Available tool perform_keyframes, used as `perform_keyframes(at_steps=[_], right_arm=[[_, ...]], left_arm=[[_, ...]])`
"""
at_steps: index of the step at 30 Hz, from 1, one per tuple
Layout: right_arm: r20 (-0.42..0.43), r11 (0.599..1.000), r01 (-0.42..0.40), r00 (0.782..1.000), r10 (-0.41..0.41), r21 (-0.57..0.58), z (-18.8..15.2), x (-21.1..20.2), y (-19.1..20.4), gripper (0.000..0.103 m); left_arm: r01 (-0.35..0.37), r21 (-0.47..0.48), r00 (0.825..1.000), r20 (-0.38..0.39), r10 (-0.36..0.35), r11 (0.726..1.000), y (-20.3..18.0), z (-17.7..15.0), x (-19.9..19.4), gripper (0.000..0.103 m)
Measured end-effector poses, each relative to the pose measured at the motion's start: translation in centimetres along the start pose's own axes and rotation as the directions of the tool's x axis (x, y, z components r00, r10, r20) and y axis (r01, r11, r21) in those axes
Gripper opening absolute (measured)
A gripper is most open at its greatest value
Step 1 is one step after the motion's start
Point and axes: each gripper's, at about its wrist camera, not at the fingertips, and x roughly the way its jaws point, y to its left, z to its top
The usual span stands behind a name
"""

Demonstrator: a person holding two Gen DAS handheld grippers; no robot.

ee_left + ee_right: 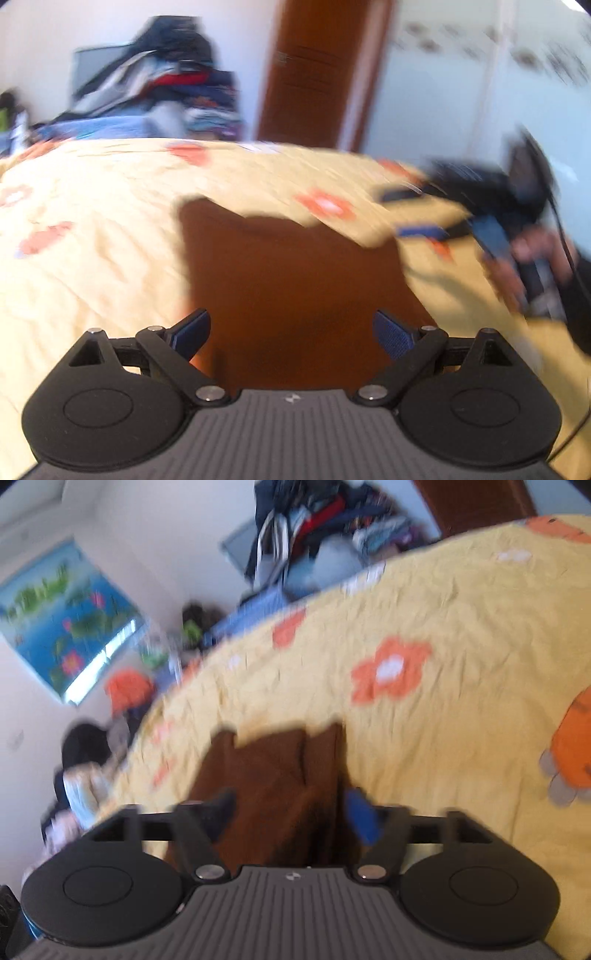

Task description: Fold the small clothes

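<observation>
Brown garment (pixel 295 280) lies flat on the yellow flowered bedspread (pixel 92 258), roughly mid-bed, near edge toward the operator. Both views are motion-blurred, so garment type is unclear; the right wrist view shows a vertical seam or split, maybe small shorts or trousers (pixel 280 775).

Left tool (pixel 291 334): fingers wide apart, holding nothing, hovering above the garment's near edge. Cloth sits directly ahead and between the fingers, left finger near the garment's left edge; cannot tell if touching.

Right tool (pixel 291 814): fingers apart, straddling the garment's near part. Cloth runs forward between them; no clamp visible, contact unclear from blur. In the left view the right tool and hand (pixel 517 236) show at far right, beside the garment's far right corner.

Judgement: step looks like lining up for corner or edge grabs before a fold. To do it well:
- slow down and settle
- drop each tool on a separate near corner
- pinch only garment fabric, not bedspread
- lift both sides evenly so the fold line stays straight

Risk: snagging bedspread wrinkles.

Clothes pile (pixel 166 74) sits beyond the bed's far left, unrelated.
</observation>
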Motion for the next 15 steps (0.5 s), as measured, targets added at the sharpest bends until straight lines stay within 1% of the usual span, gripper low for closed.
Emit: perform_keyframes(at_steps=[2,4,6,7,8,9,10,11,13,15], right_arm=[[-0.046,1.0,0.028,0.999,-0.027,0.014,1.4,2.1,-0.4,0.086],[-0.102,0.999,0.051,0.994,-0.049,0.013,2.1,5.0,-0.6,0.085],[-0.153,0.997,0.078,0.985,-0.076,0.004,2.4,8.0,-0.6,0.082],[-0.176,0.995,0.101,0.979,-0.1,-0.006,2.4,9.3,-0.6,0.08],[-0.161,0.994,0.107,0.981,-0.111,-0.034,2.1,10.0,-0.3,0.063],[-0.167,0.993,0.105,0.979,-0.114,-0.062,2.0,10.6,0.1,0.012],[-0.195,0.992,0.11,0.974,-0.119,-0.054,1.7,11.1,0.3,0.017],[-0.175,0.992,0.101,0.978,-0.113,-0.076,1.4,10.9,0.6,0.013],[-0.115,0.987,0.112,0.985,-0.125,-0.115,0.9,9.7,0.6,0.012],[-0.052,0.988,0.135,0.989,-0.14,-0.079,0.8,7.9,-0.7,0.012]], left_arm=[[-0.036,-0.112,0.999,-0.021,0.034,0.993,3.2,2.4,2.3,0.096],[-0.048,-0.216,0.996,-0.079,0.032,0.975,6.0,4.5,5.7,0.095],[-0.078,-0.268,0.991,-0.129,0.044,0.96,7.9,6.1,9.2,0.095],[-0.088,-0.255,0.987,-0.154,0.05,0.963,8.3,6.6,10.7,0.092],[-0.097,-0.22,0.982,-0.18,0.058,0.971,8.1,7.1,12.3,0.086],[-0.1,-0.179,0.977,-0.205,0.063,0.979,7.8,7.4,13.7,0.059],[-0.088,-0.137,0.972,-0.228,0.055,0.987,7.0,7.5,14.6,0.034],[-0.068,-0.1,0.971,-0.234,0.043,0.993,6.2,7.7,15.3,0.031],[-0.093,0.023,0.979,-0.182,0.096,0.995,3.7,7.6,14.7,0.025],[-0.11,0.1,0.982,-0.144,0.123,0.989,2.5,7.4,14.7,0.025]])
